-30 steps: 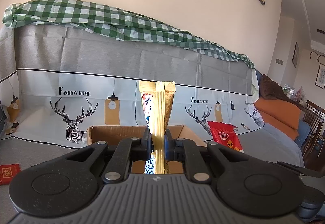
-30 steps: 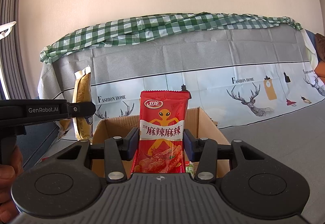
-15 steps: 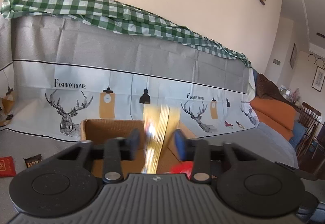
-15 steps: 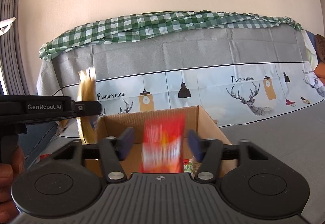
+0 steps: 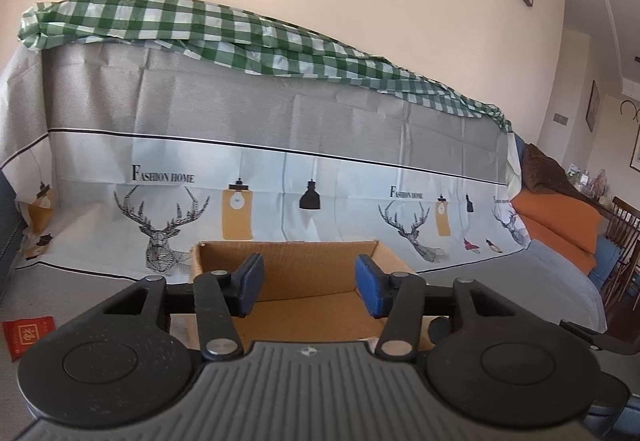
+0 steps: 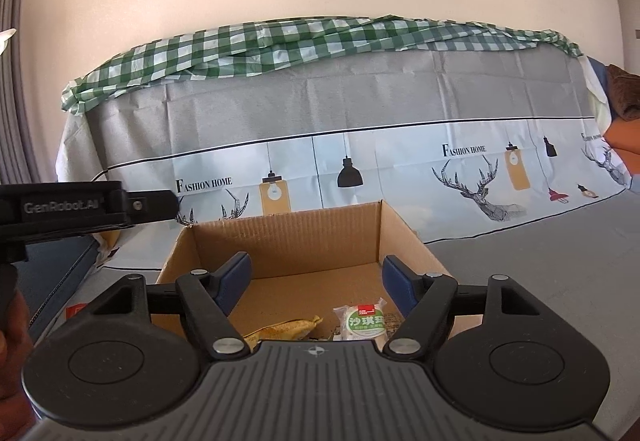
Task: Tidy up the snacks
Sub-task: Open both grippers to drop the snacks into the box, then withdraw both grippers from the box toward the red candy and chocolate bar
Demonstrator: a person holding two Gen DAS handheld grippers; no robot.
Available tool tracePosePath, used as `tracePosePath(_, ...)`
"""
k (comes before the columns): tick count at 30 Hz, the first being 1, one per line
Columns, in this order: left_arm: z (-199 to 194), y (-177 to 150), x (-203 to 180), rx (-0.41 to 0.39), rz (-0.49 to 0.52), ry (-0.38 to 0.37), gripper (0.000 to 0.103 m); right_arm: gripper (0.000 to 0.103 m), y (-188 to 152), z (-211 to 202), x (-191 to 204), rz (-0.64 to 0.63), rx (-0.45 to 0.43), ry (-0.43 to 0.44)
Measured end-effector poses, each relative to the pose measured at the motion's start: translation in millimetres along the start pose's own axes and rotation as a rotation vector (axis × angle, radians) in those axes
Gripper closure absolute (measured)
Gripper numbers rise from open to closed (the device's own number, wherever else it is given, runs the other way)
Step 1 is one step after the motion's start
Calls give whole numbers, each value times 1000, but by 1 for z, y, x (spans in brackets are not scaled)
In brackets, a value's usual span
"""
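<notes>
An open cardboard box stands on the grey covered sofa seat, right in front of both grippers. My left gripper hovers over the box, its jaws opening with nothing between them. My right gripper is also above the box, jaws opening and empty. On the box floor in the right wrist view lie a yellow snack packet and a round green-labelled snack. The red packet is hidden below the gripper body. The left gripper's body shows at the left edge of the right wrist view.
A red packet lies on the seat at the far left. The sofa back wears a grey and white deer-print cover topped by green checked cloth. Orange cushions sit at the right. A hand holds the left gripper.
Both grippers let go: the yellow packet left the left jaws and the red packet left the right jaws, dropping into the box. Both pairs of jaws stand wider now.
</notes>
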State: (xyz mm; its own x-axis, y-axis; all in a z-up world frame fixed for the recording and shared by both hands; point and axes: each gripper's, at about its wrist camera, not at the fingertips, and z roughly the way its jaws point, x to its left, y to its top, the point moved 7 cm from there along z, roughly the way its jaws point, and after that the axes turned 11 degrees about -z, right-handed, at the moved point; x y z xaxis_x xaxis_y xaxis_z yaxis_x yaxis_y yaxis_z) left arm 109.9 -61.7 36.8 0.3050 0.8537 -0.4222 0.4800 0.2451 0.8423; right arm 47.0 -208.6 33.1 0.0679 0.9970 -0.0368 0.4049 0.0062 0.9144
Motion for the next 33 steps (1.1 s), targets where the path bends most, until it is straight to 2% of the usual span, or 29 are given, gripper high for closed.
tracePosePath(2,-5,2,8,-7,-3,25,36,29,-1,0,3,4,-1,0)
tracePosePath(7,-16,5,32,-6,-25,77,30,29,-1,-2,17,5,-5,5)
tracePosePath(18,-51,4,75,-6,-19,146,31,30,0,-8,84,-23,-1,76)
tracePosePath(20,-58,6,88,1,-47,163,41,30,-1,-9,98,-31,-1,92)
tracePosePath(22,-62,7,103,20,-78,195,49,37,-2,-9,113,-40,6,114)
tracePosePath(24,-64,6,119,42,-111,233,62,52,-5,-8,129,-54,15,147)
tracePosePath(26,-66,6,134,55,-144,265,73,63,-7,-8,146,-71,20,187)
tracePosePath(28,-68,5,147,64,-169,294,81,68,-8,-7,161,-85,24,223)
tracePosePath(33,-66,-2,176,80,-211,343,81,71,-12,-5,191,-119,31,278)
